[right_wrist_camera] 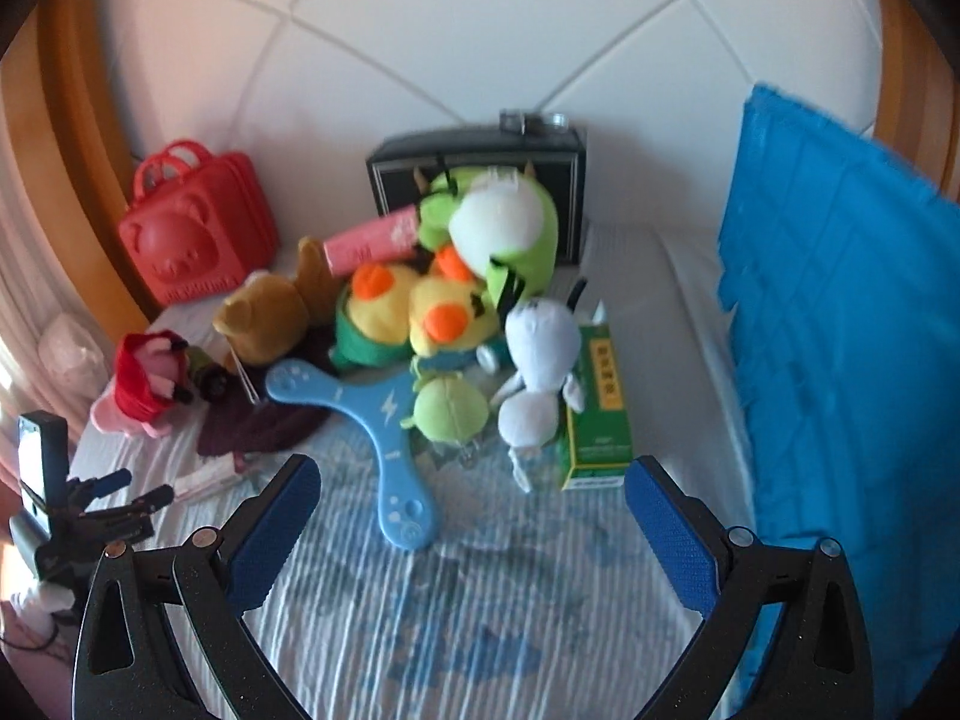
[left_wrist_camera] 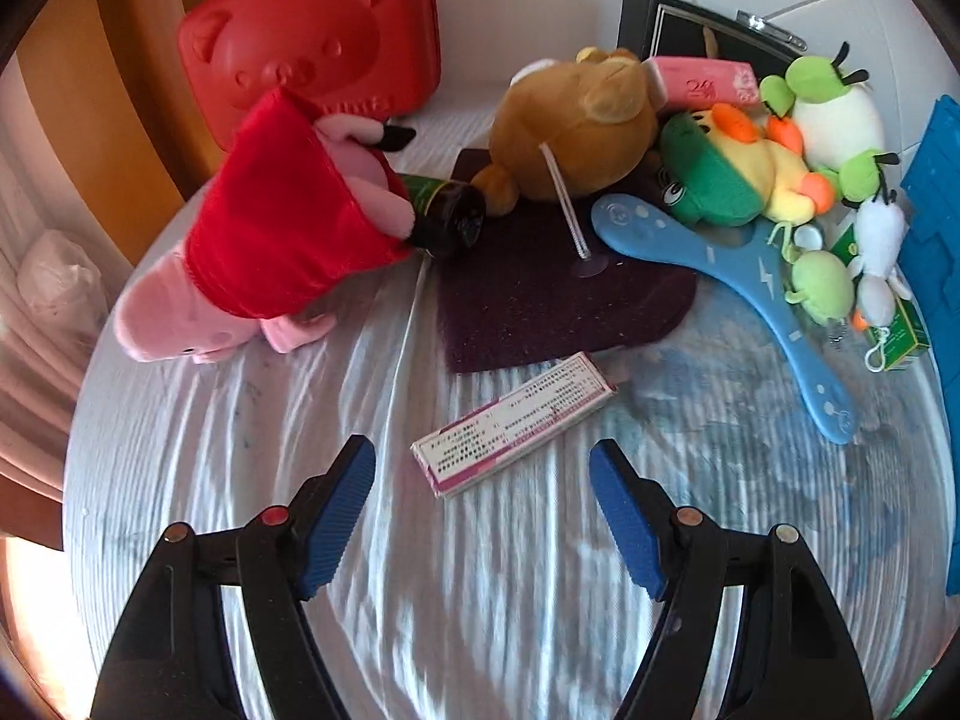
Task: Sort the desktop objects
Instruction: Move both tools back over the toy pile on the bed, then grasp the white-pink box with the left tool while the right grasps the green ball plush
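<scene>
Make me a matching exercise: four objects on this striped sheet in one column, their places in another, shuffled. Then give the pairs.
1. red bear-face plastic case
2. blue three-armed plastic boomerang
3. white and purple flat printed box
4. green upright carton

A. nearest the open left gripper
B. back left, by the headboard
C. partly under the plush toys
D. beside the white plush

Pairs: 1-B, 2-C, 3-A, 4-D

Striped bed sheet carries toys, boxes, cloth.
</scene>
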Tool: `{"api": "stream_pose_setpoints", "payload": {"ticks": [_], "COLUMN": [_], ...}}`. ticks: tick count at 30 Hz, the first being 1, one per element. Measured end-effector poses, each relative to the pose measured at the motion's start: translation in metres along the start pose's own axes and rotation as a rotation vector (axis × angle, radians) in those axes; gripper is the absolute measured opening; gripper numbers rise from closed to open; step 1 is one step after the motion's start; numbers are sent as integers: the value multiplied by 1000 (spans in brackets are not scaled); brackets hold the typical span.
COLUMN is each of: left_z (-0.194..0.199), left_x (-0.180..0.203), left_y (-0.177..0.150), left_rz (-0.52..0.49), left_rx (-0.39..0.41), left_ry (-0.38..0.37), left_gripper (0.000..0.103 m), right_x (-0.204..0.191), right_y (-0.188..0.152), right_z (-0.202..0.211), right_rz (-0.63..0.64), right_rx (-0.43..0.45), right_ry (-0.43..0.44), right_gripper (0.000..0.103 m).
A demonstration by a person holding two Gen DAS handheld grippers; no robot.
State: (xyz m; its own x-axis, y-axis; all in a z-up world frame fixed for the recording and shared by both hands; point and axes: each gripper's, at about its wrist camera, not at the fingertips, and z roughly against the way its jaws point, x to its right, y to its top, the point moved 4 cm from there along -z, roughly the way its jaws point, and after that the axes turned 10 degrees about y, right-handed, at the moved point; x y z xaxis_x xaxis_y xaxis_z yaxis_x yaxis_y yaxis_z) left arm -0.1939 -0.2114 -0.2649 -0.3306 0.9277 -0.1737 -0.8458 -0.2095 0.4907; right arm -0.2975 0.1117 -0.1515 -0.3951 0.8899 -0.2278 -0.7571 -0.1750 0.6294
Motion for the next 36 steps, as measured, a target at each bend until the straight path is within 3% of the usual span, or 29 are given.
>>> {"api": "stream_pose_setpoints", "payload": {"ticks": [8,12,15,18,22,28,36], "left_z": [-52,-59,-58,-51,-51,-58,-55], "left_x": [27,19,8,9,31,49,56], "left_y": [2,4,5,6,7,15,18], "left_rz": [-119,-34,71,140,106,63,82], "left_rx": [-81,-88,-89,-81,-96,-99,-75], "left_ry": [11,-5,17,-10,-46,-7,1], "left_gripper": [74,62,57,54,52,52,51], "right_x": [17,16,14,13,11,10,14], "right_y": [1,2,1,2,5,9,6], "right_z": [-73,-98,-115,-128,-146,-172,-195], "right_rz": [-21,-11,-5,-6,26,38,46], "right_rx": [-115,-149,-171,-180,-199,-222,-219], "right_ry": [-2,22,37,40,43,43,42], "right_gripper": [103,103,103,103,80,80,80]}}
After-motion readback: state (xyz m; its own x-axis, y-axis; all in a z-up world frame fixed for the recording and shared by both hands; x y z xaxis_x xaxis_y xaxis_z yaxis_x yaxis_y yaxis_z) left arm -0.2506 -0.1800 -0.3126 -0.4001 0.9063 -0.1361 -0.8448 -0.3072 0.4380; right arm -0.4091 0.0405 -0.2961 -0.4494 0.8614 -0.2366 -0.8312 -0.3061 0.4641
